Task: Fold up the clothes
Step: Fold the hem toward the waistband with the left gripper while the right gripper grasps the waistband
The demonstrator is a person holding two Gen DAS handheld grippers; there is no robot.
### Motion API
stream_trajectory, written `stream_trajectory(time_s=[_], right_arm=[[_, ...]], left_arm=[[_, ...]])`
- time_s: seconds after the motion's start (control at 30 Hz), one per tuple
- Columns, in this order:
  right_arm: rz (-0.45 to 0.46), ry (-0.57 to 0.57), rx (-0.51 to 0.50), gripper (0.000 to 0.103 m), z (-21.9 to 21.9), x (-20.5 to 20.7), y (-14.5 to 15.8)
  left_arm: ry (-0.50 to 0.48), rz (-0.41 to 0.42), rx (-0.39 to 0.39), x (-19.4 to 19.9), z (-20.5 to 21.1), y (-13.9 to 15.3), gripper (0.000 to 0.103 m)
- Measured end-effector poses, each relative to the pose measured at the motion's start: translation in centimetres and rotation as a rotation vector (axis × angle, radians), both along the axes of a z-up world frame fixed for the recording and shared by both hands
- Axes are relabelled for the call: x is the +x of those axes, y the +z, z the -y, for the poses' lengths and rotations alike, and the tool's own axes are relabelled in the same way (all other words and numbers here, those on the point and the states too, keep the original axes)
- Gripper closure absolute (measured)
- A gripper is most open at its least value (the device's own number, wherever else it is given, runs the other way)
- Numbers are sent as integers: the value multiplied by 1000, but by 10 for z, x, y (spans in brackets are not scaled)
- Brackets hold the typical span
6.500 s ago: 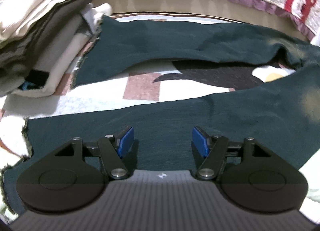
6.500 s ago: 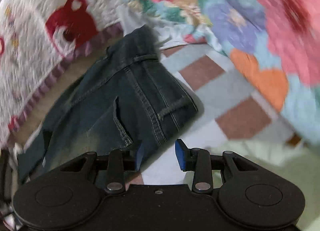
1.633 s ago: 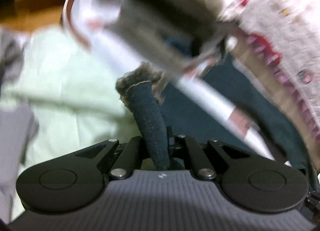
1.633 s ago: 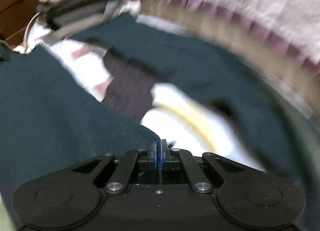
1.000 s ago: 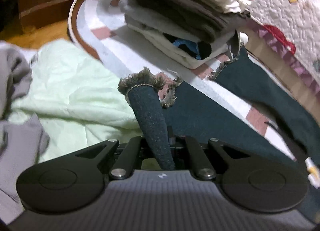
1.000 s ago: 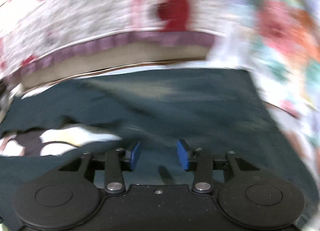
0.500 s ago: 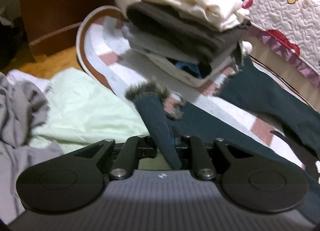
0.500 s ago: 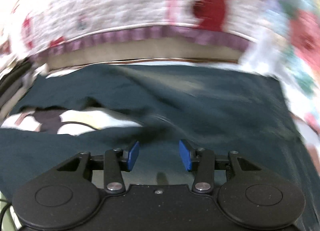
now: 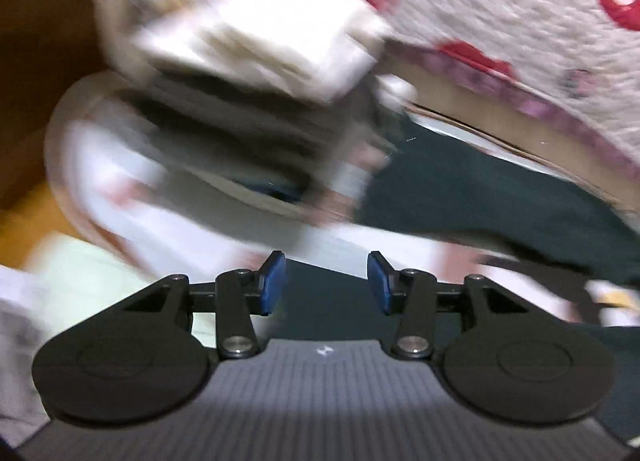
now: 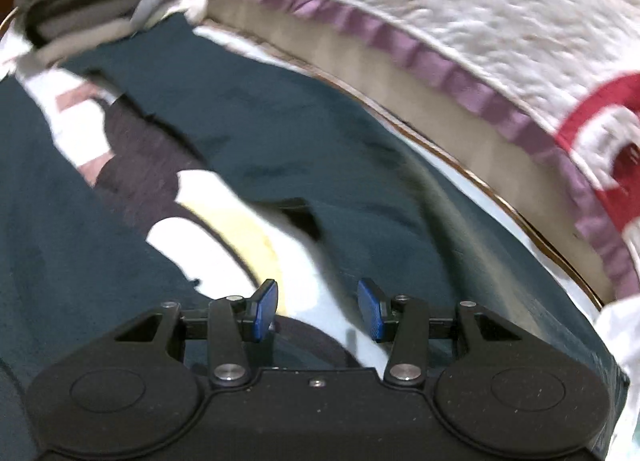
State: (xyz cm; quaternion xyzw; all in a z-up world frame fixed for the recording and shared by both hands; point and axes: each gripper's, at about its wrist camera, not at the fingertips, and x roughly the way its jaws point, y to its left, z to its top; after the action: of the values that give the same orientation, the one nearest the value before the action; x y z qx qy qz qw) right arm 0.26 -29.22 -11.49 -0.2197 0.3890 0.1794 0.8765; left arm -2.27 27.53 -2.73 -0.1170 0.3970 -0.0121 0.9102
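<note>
Left gripper (image 9: 324,281) jaws just opening, partly apart and empty above dark jeans (image 9: 500,205) spread on the patterned mat (image 9: 132,197), right gripper (image 10: 317,309) half open, holding nothing over the jeans, folded stack (image 9: 256,73) beyond.

No readable text, label or number anywhere

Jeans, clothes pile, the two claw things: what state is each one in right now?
Dark jeans: spread flat, legs apart, not yet folded.
Pile of clothes: folded and stacked, beside a jeans leg end.
Left gripper: open, jaws just opened, nothing between them.
Right gripper: open, holding nothing, above the jeans.
Quilt: draped over the edge behind the jeans.
</note>
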Motion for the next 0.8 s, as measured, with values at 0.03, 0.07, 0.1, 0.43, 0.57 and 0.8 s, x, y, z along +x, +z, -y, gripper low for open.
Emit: stream_trajectory(time_s=[0.03,0.07,0.1,0.43,0.57,0.8], right_arm=[[10,12,-28,54,-4,0,1],[21,16,-53,54,-5,0,2],[28,9,-71,54,-5,1,2],[22,-180,-37,53,40,-12,-10],[40,-238,16,52,53,-10,-21],[101,-236,19,36,53,3,-33]], left_arm=[[-16,-17,-54,13,6,-7,58],[-28,-33,-100,29,14,-16,58],[-47,-42,-135,43,22,-24,58],[9,-166,-445,147,82,-114,53],[95,-142,-548,152,86,-131,48],[192,-83,-598,161,94,-136,41]])
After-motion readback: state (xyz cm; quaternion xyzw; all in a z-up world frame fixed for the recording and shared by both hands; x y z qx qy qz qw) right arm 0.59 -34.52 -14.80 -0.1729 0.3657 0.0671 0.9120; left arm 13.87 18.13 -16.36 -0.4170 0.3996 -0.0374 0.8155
